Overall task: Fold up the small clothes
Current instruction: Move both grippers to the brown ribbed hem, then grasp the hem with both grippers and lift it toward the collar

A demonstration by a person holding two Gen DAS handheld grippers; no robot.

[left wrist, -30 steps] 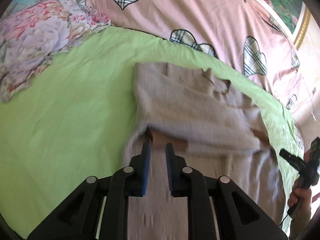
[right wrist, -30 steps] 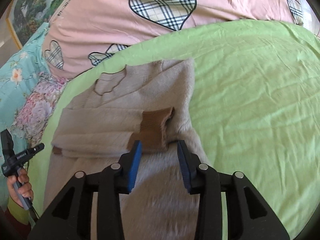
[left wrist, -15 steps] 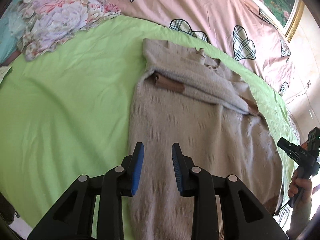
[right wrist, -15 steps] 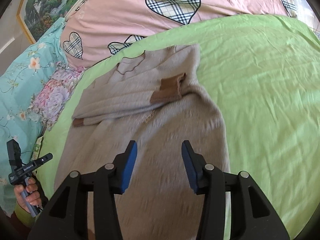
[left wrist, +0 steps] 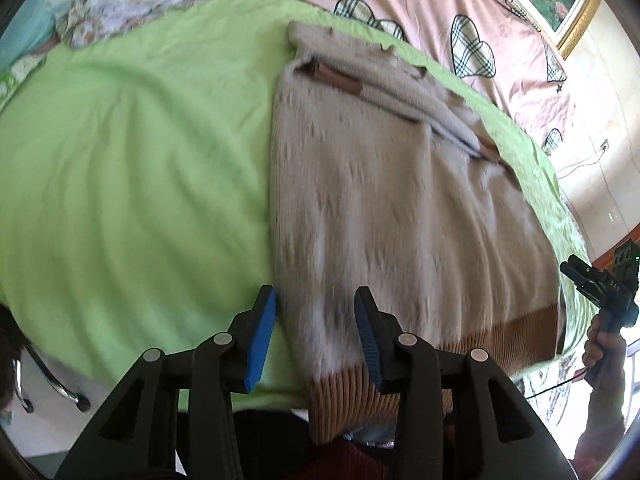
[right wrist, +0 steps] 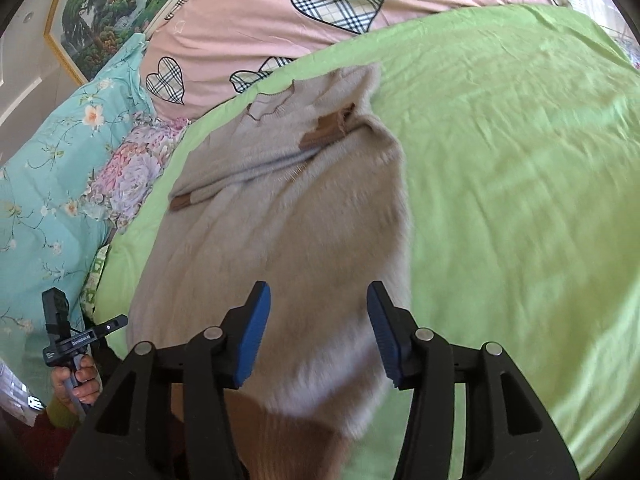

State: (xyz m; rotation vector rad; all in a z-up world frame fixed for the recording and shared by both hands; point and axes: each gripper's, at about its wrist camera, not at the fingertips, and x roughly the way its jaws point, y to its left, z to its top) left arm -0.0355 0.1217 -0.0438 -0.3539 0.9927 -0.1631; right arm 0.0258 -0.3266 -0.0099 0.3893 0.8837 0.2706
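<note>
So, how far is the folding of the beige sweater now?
Done: both sleeves lie folded across the chest of the sweater, brown cuffs on top. In hand: nothing; the left gripper and right gripper hover over the brown hem corners, jaws opening and empty. Left: lifting the hem, which hangs past the green sheet, up toward the collar.
</note>
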